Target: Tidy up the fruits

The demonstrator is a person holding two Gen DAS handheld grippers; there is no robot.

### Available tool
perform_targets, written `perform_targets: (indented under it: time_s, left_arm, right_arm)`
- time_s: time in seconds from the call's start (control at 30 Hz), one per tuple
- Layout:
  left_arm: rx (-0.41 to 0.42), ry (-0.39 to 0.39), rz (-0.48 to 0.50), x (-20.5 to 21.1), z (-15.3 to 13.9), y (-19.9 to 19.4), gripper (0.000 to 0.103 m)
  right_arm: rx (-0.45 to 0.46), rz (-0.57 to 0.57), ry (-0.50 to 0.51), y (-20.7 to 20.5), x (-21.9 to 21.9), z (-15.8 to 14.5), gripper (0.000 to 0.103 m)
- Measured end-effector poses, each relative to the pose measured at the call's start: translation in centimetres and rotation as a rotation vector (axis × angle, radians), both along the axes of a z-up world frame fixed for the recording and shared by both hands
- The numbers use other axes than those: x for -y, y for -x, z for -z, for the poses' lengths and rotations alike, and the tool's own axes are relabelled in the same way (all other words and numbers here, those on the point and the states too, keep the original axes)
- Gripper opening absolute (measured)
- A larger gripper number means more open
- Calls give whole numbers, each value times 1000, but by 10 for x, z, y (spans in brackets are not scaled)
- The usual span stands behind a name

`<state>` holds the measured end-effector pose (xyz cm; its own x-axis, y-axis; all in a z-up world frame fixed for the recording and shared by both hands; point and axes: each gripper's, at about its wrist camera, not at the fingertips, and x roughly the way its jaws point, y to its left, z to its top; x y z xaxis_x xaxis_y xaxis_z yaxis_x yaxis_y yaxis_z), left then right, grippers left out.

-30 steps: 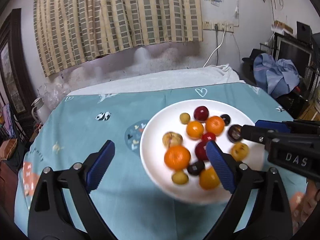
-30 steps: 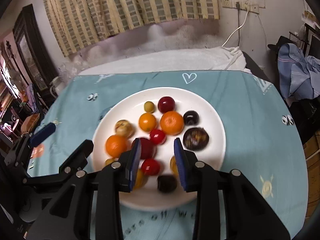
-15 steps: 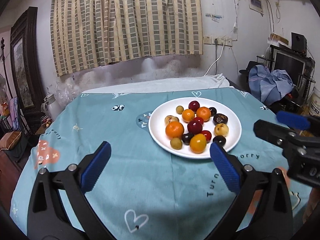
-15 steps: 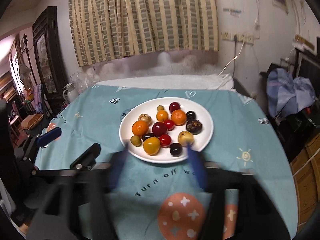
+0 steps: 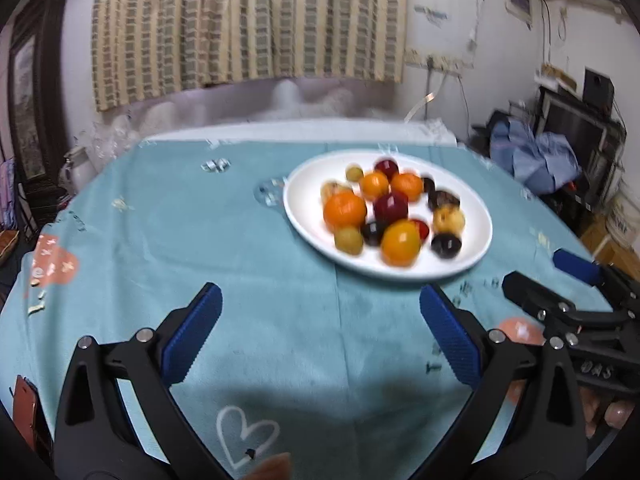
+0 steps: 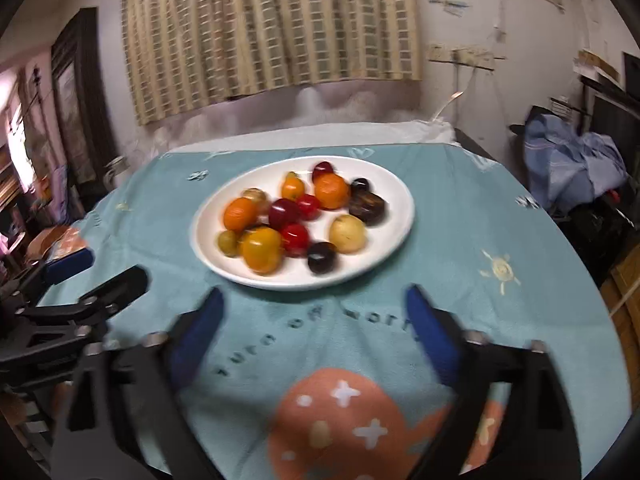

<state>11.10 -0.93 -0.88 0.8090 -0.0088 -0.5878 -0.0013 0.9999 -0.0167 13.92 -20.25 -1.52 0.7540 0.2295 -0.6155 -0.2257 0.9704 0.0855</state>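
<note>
Left wrist view: left gripper (image 5: 320,328), blue pads spread wide, nothing between them, over bare teal tablecloth (image 5: 200,240). White plate (image 5: 304,216) sits ahead and to the right, apart from the pads, holding mixed fruits (image 5: 392,212): orange, dark red, yellow-green and near-black pieces, edges somewhat blurred. Right gripper visible at the right edge. Right wrist view: right gripper (image 6: 312,320), its jaws having just been opening, now spread wide with nothing between them, short of the plate's near rim. Fruits clustered on the plate; one yellow piece (image 6: 347,233), possibly a small pear, lies toward the right.
</note>
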Motion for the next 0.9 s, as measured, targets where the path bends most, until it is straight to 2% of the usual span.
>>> perform_targets:
  time_s: [0.1,0.3,0.4,0.6,0.73,0.9]
  left_arm:
    - [-29,-18,-20,4,-1,-2,101]
    - [29,-123,-65,16,-9,13,101]
    - [23,-160,-60,23,-8,17,101]
    - [-21,-97,-15,23,-5,20,101]
    - [-21,-97,-17,23,-2,19,101]
    - [-23,-101,-10,24,-1,18,101]
  right_arm:
    - [-1,8,21,1,-3,-2,98]
    - [54,14,-13,10,2,-12,102]
    - [80,64,18,19,5,-13,102]
    - [178,61,60,39,8,-13,102]
    - [136,120,146,27,8,-8,102]
    - [124,99,134,28,8,-7,102]
